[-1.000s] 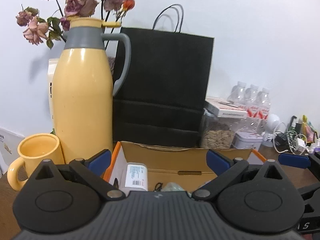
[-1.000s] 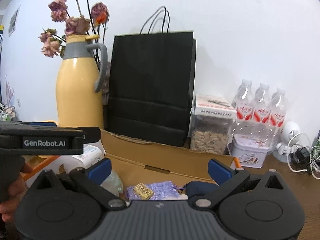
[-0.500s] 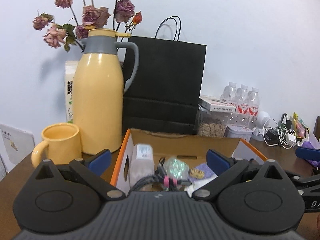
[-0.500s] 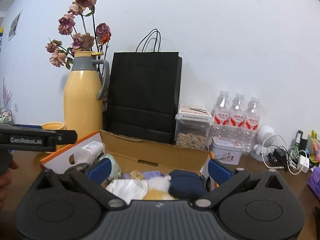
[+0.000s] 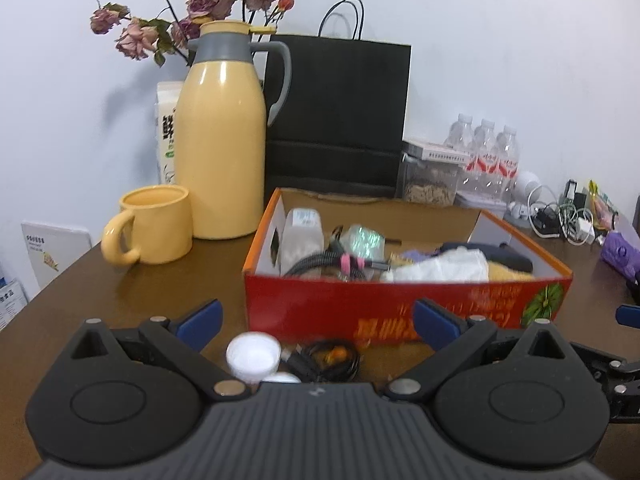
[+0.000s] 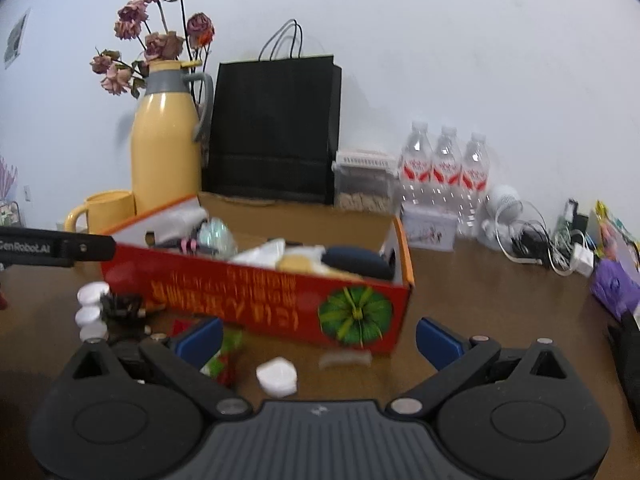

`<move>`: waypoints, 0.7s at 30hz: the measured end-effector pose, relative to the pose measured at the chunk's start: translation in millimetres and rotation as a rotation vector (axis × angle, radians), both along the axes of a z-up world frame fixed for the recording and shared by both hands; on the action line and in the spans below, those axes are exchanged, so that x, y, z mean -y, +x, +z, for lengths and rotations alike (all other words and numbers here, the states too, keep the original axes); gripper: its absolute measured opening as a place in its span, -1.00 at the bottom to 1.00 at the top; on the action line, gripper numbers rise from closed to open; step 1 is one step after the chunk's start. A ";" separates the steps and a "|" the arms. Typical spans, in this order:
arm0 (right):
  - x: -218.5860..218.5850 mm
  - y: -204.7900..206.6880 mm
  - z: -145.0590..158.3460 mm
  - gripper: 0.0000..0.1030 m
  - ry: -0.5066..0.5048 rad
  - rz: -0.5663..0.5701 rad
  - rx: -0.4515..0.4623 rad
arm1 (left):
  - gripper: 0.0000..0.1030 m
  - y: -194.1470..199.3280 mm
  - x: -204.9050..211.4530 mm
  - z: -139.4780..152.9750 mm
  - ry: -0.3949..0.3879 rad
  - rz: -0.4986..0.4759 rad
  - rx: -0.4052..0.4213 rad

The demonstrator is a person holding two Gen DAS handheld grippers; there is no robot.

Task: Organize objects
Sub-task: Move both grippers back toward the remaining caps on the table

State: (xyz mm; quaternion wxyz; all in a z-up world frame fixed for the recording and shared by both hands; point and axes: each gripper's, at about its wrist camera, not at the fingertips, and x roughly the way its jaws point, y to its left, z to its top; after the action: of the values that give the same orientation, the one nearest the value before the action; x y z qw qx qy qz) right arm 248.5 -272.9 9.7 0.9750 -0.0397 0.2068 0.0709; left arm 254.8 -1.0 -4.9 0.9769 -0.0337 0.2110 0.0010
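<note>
A red cardboard box (image 5: 400, 308) stands on the brown table and holds a white bottle (image 5: 302, 236), a cable, a tissue and a dark pouch. It also shows in the right wrist view (image 6: 280, 304). My left gripper (image 5: 316, 322) is open and empty, just in front of the box. Below it lie white caps (image 5: 253, 354) and a coiled black cable (image 5: 326, 362). My right gripper (image 6: 318, 338) is open and empty, above a white cap (image 6: 277, 376), a red-green packet (image 6: 222, 362) and a pale strip (image 6: 346, 358).
A yellow thermos (image 5: 222, 152) with dried roses, a yellow mug (image 5: 154, 230) and a black paper bag (image 5: 336, 116) stand behind the box. Water bottles (image 6: 444, 176), a seed jar (image 6: 364, 188), chargers (image 6: 536, 244) and a purple pouch (image 6: 612, 288) are at right.
Both grippers have pulled back and up from over the box, so its red front wall and the small items lying in front of it now show.
</note>
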 end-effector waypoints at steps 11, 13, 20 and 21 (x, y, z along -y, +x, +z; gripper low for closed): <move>5.7 -6.3 -18.8 1.00 0.009 -0.003 -0.116 | 1.00 -11.2 -4.7 -15.1 -0.004 0.046 -0.079; 4.9 -3.9 -21.6 1.00 0.007 -0.002 -0.134 | 1.00 -10.3 -5.4 -16.6 -0.007 0.046 -0.091; 4.1 5.7 -28.0 1.00 0.007 -0.006 -0.191 | 1.00 -8.0 -8.4 -18.7 -0.022 0.052 -0.112; 4.5 8.3 -29.2 1.00 0.008 -0.009 -0.207 | 1.00 -7.7 -8.4 -18.7 -0.022 0.053 -0.114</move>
State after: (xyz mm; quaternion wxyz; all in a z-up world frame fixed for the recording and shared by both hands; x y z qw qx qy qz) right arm 256.8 -277.4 -19.5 0.9490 -0.0273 0.3061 0.0709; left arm 247.1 7.4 -23.5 0.9626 -0.0501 0.2651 0.0265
